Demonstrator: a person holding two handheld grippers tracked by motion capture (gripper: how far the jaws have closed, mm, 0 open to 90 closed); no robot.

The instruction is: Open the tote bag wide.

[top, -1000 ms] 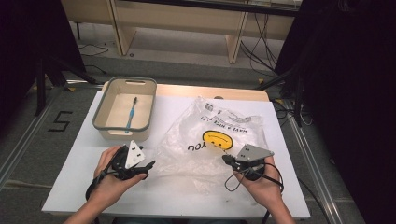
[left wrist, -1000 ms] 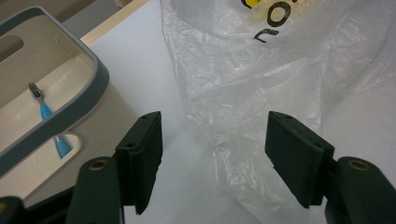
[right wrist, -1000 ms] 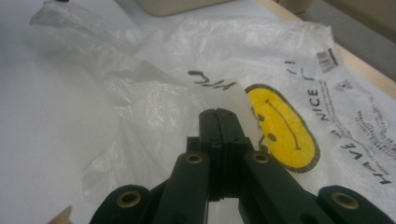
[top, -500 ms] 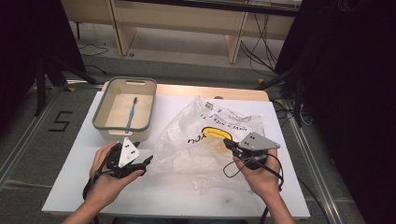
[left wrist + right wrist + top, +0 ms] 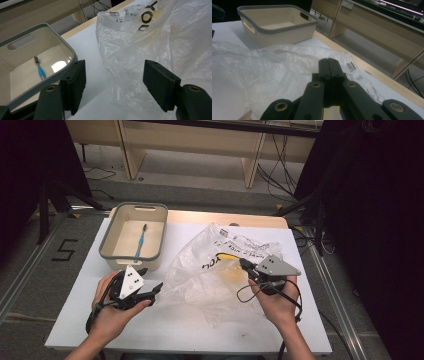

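A clear plastic bag (image 5: 220, 270) with black lettering and a yellow print is spread crumpled over the middle of the white tabletop (image 5: 85, 320), between the two hands. The right hand-held gripper (image 5: 246, 265) is seen at the bag's right-hand part, its jaws pressed together; whether a fold of film is pinched between them cannot be told, though in the high view the plastic is raised towards their tips. In the right gripper view the closed right hand-held gripper (image 5: 329, 65) is pointed across the film towards the far edge of the tabletop.

The left hand-held gripper (image 5: 155, 289) is held at the bag's left edge with its jaws standing apart and nothing between the pads. In the left gripper view the loose film (image 5: 140, 50) is seen ahead of the open left hand-held gripper (image 5: 113, 86) and slightly to its right, the bag's crumpled margin lying just beyond the fingertips. The coming move is judged to turn on this: the bag's near-left margin is nearest the left hand, so a short advance forward and rightward would be needed to bring film between the pads.

A cream bin (image 5: 107, 254) with a grey rim stands beside the bag, to its left, and a blue toothbrush (image 5: 140, 241) lies inside on its floor.
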